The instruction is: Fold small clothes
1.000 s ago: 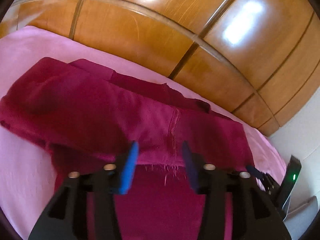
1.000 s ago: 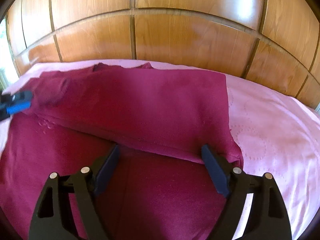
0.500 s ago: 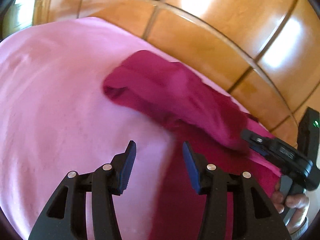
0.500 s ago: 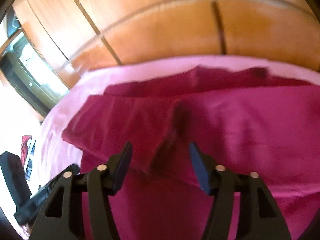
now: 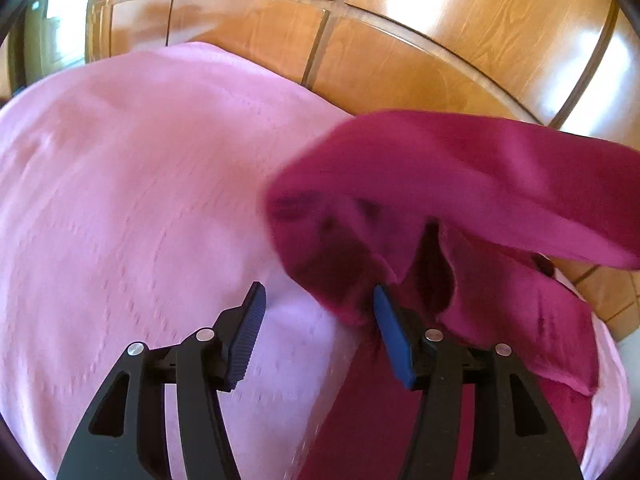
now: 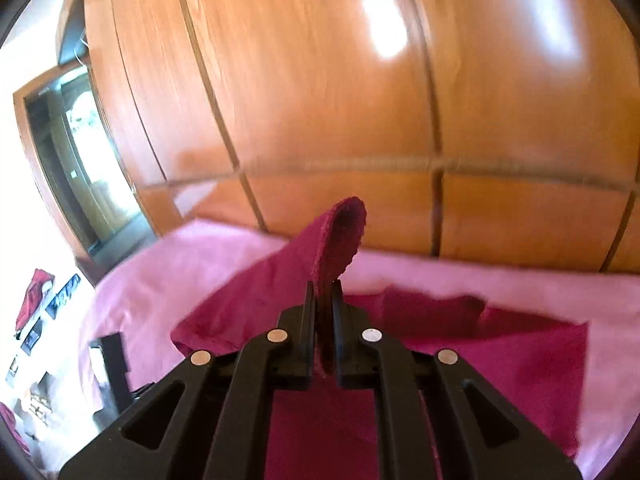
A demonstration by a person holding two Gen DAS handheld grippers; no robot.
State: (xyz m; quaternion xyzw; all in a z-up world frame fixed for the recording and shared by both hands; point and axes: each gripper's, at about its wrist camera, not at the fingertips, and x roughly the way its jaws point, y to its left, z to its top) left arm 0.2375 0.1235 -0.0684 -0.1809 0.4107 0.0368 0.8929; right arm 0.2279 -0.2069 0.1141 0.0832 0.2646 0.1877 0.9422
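Item: magenta garment (image 6: 500,344), small knit piece, part-folded.
Location: on pink bedspread (image 5: 132,200) of the bed, near the wooden wardrobe (image 6: 320,100); main body lies flat, one edge lifted off the bed.
R gripper (image 6: 324,300): fingers pinched nearly together on a garment edge; a flap of cloth stands up above them and curls over at the top.
L gripper (image 5: 320,320): fingers wide apart, nothing between them; right-hand blue pad (image 5: 394,340) sits at or against the hanging cloth, contact not certain (blur). Left-hand pad over bare bedspread.
Cloth seen from L cam: raised fold sags in a loop w/ a dark hollow beneath; lower layer runs toward the cam under the gripper.
Step in hand (est.): carrying the gripped edge across to lay a fold over the body.
Progress (est.): mid-fold; not yet squared.
Method notes: keep R grip firm till the edge is past the target line, then lower flat before letting go; L should catch the matching corner so both edges travel level, else fold goes skewed.
Risk (est.): one-sided lift drags lower layer, bunches cloth; thin pinch may slip.
Handling: soft, limp, drapes freely; no stiffness to hold a crease w/o smoothing.
Other: dark device (image 6: 116,356) at bed's far-left edge, clear of the fold path.
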